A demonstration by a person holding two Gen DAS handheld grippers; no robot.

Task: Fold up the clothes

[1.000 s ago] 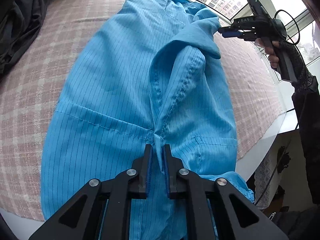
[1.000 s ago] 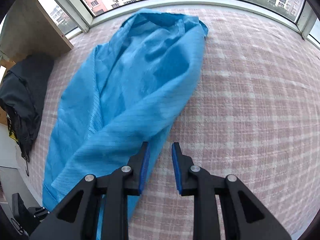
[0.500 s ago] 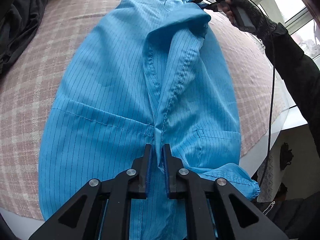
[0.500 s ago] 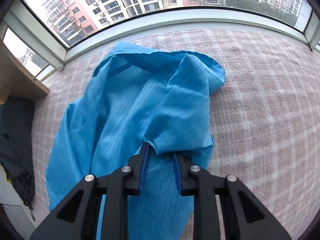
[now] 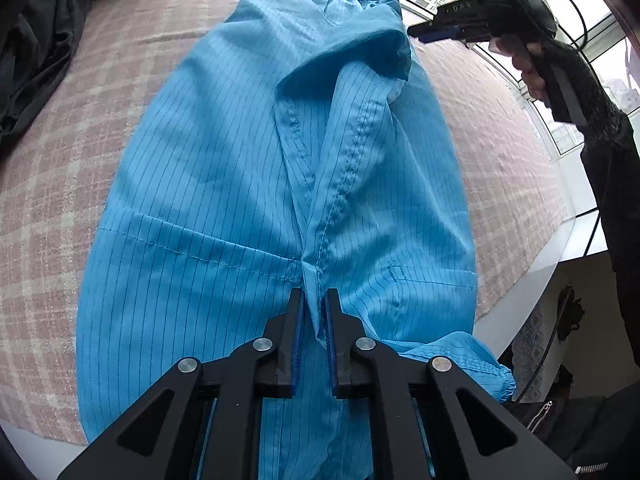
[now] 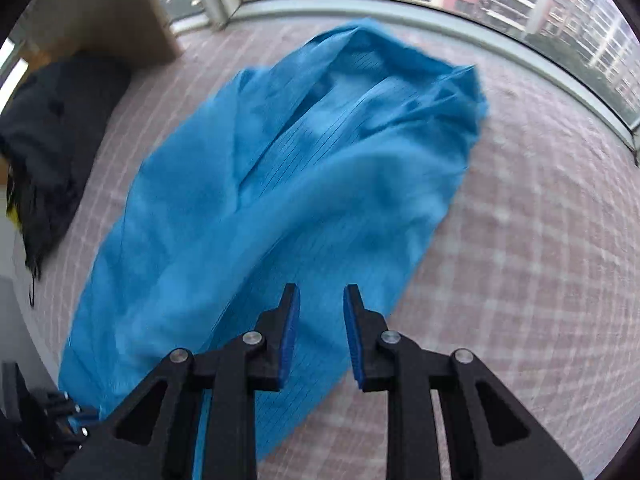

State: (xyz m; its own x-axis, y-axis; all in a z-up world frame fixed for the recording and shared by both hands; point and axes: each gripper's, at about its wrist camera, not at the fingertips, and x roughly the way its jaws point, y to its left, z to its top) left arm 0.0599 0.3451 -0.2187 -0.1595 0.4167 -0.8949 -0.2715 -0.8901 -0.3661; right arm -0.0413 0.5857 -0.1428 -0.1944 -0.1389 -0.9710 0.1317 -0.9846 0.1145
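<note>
Garment: a blue pinstriped coat (image 5: 208,184) lies lengthwise on a pink checked cloth (image 5: 80,128), collar toward the window, hem toward the near edge.
Left claw: the left gripper (image 5: 313,312) is narrowed onto a stitched front edge of the coat, fabric pinched between its blue pads.
Right claw: the right gripper (image 6: 321,312) stands open with nothing between its pads, hovering above the coat's right side; the left view shows it (image 5: 436,34) just beside the folded collar corner, apart from it.
Edges: a cuff (image 5: 472,360) hangs over the near right edge of the surface; the coat's left edge lies well inside the cloth.
Open room: bare checked cloth to the right of the coat (image 6: 540,240).
Left side: a dark garment (image 6: 52,128) is heaped apart from the coat.
Blur: the right view is smeared.
</note>
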